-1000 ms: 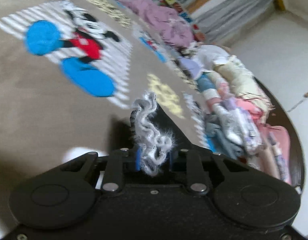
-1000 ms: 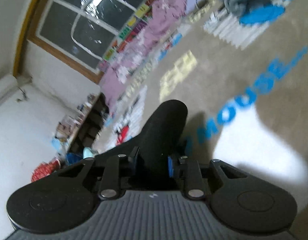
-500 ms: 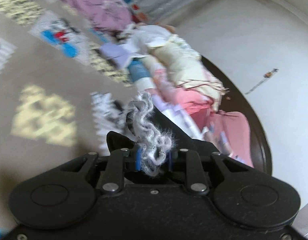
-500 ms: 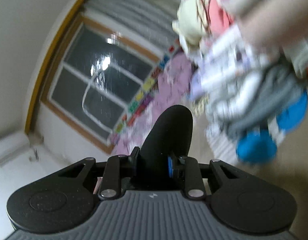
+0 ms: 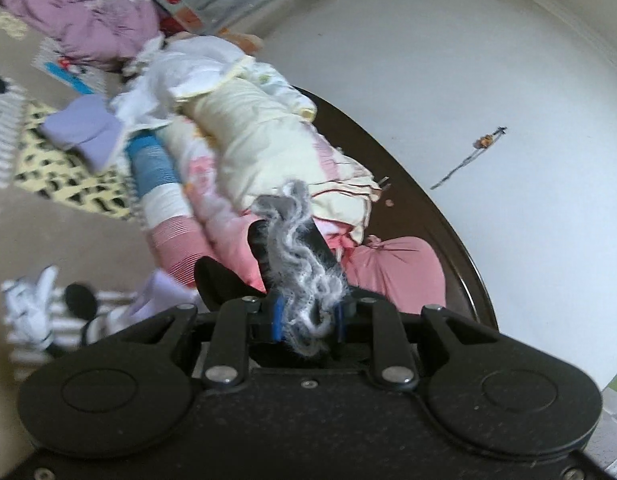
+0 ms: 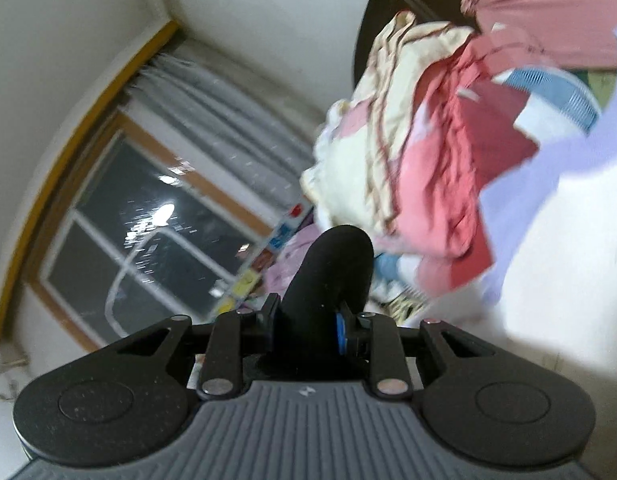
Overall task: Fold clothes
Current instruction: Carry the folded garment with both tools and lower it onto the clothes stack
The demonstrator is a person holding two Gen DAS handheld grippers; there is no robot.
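A black garment (image 5: pixel 292 248) edged in fuzzy grey-white trim (image 5: pixel 304 280); the clothes pile (image 5: pixel 244 148) is cream, pink, lilac.

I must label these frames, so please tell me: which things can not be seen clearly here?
- Black garment: left wrist view, most of it hidden behind the left gripper; its type is unclear.
- Same black garment, right wrist view: only a fold in the right gripper.
- Clothes pile: motion-blurred, cut by the frame edge.

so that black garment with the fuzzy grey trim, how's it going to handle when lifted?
Likely floppy: the black garment bends limply out of the left gripper. Probably light, since both grippers hold only pinched edges. The fuzzy grey trim looks apt to snag.
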